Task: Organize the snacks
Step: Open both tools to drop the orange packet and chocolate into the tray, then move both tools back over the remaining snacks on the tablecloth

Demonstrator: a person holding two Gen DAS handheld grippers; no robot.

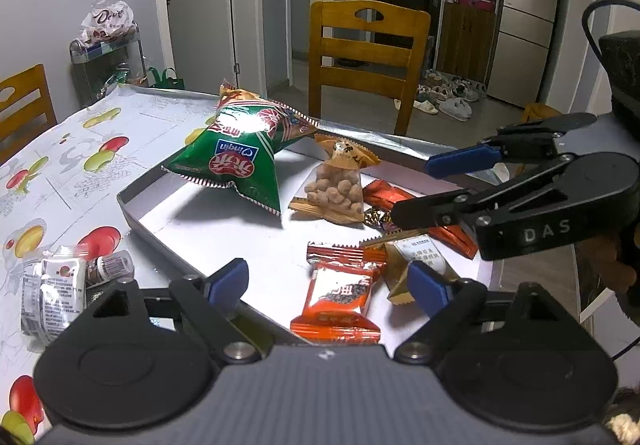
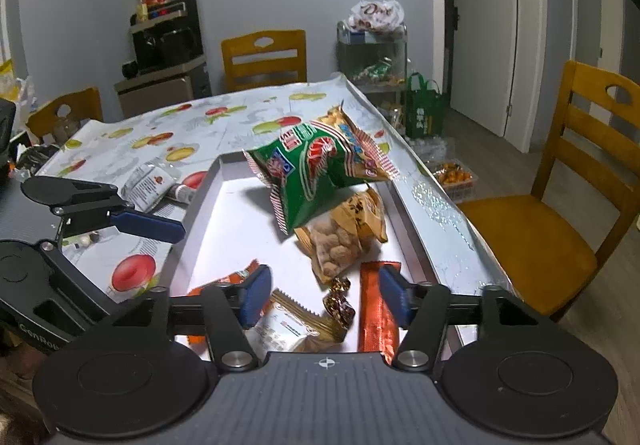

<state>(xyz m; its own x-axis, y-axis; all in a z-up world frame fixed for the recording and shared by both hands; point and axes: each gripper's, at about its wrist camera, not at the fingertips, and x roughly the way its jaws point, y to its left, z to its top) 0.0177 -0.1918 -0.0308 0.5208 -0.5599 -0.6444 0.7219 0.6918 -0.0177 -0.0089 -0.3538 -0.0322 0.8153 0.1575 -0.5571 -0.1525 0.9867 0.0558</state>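
A white tray (image 1: 168,213) (image 2: 232,229) lies on the fruit-print tablecloth. A green snack bag (image 1: 236,161) (image 2: 316,173) leans on its far rim, with a clear peanut bag (image 1: 336,189) (image 2: 340,241) beside it. Orange packets, a white-gold packet (image 2: 288,325), a dark candy (image 2: 340,305) and a long red bar (image 2: 378,309) lie at the near end. My left gripper (image 1: 328,285) is open over an orange packet (image 1: 340,297), pads apart from it. My right gripper (image 2: 325,295) (image 1: 432,189) is open above the candy and packets, gripping nothing.
Small white sachets (image 1: 56,293) and a little bottle (image 1: 112,265) lie on the cloth left of the tray. Wooden chairs (image 1: 364,57) (image 2: 560,205) stand at the table's edges. A metal cart (image 1: 108,57) with a plastic bag stands by the wall.
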